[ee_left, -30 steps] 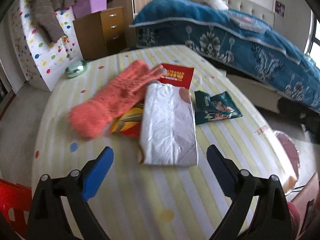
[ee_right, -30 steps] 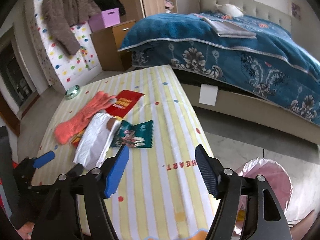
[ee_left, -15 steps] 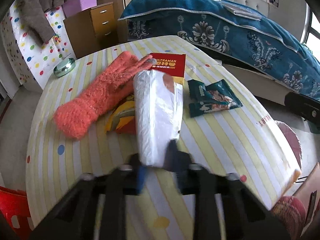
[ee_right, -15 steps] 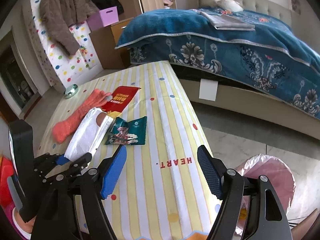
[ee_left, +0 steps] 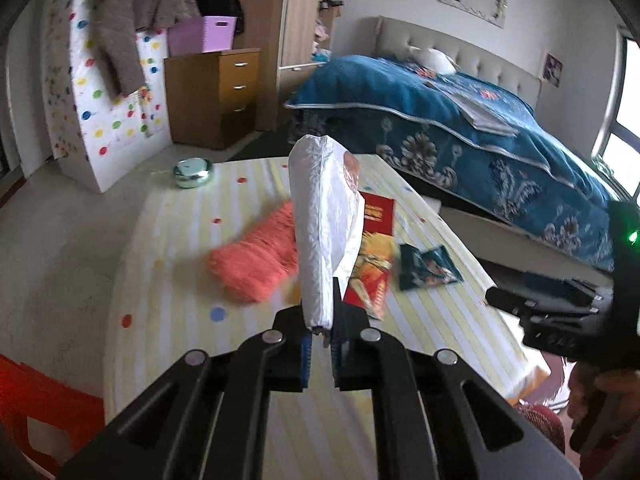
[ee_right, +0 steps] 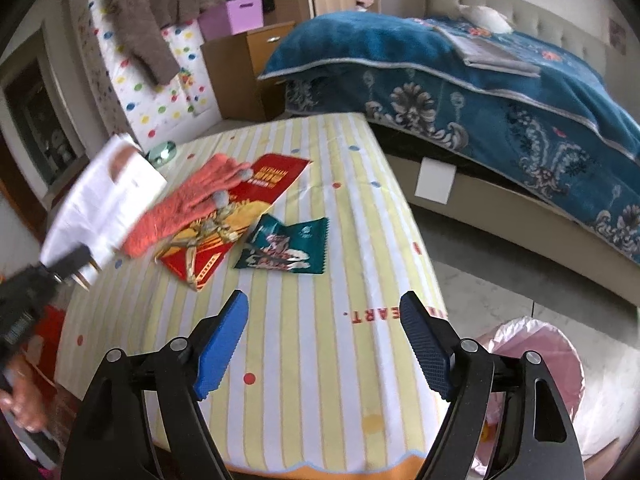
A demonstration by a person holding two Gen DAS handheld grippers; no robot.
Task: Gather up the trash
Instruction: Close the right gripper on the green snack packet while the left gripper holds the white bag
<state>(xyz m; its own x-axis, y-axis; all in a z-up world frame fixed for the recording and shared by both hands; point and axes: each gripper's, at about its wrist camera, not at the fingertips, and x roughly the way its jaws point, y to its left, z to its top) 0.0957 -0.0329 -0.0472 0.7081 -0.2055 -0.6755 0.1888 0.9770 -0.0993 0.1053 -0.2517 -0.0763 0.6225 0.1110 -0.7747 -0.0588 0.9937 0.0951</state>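
My left gripper (ee_left: pixel 320 334) is shut on the near end of a white plastic wrapper (ee_left: pixel 326 224) and holds it up above the striped table (ee_left: pixel 192 248). The lifted wrapper also shows at the left of the right wrist view (ee_right: pixel 104 200). A red and yellow wrapper (ee_right: pixel 224 228) and a dark green snack packet (ee_right: pixel 288 250) lie on the table. My right gripper (ee_right: pixel 324 344) is open and empty above the table's near edge, short of the green packet.
An orange glove (ee_right: pixel 192 204) lies partly on the red wrapper. A small green tin (ee_left: pixel 192 172) sits at the table's far corner. A pink-lined bin (ee_right: pixel 536 364) stands on the floor at the right. A bed (ee_right: pixel 460 80) and a wooden drawer unit (ee_left: pixel 216 96) stand behind.
My left gripper shut on the white wrapper and lifted it off the table, uncovering the red and yellow wrapper. My right gripper stayed open and hardly moved.
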